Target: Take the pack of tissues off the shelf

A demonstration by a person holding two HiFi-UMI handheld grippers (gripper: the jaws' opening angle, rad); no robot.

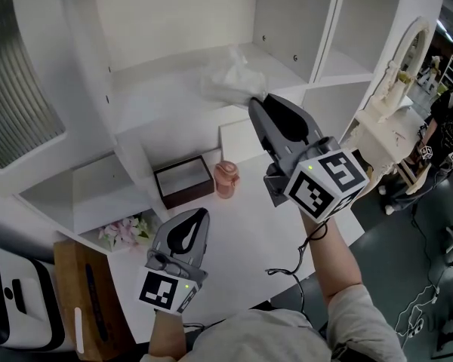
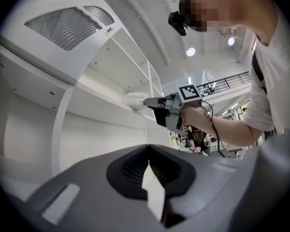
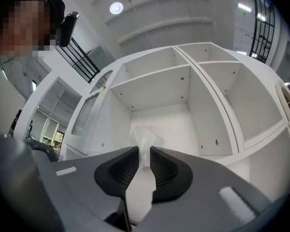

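Note:
The pack of tissues (image 1: 225, 81) is a crinkly clear-wrapped white bundle lying on the upper board of the white shelf (image 1: 158, 100). My right gripper (image 1: 258, 101) reaches to its right end. In the right gripper view the jaws pinch the pack's gathered wrap (image 3: 145, 140), with my right gripper (image 3: 144, 152) shut on it. My left gripper (image 1: 204, 213) hangs low over the white tabletop with its jaws together and nothing in them. The left gripper view looks upward past my left gripper (image 2: 148, 149) and shows the pack of tissues (image 2: 134, 100) at the right gripper's tips.
On the tabletop under the shelf stand a dark brown open box (image 1: 183, 181), a pink jar (image 1: 226, 178) and pink flowers (image 1: 124, 232). A white ornate frame (image 1: 396, 89) stands at the right. A wooden block (image 1: 83, 292) is at the lower left. Shelf dividers flank the pack's compartment.

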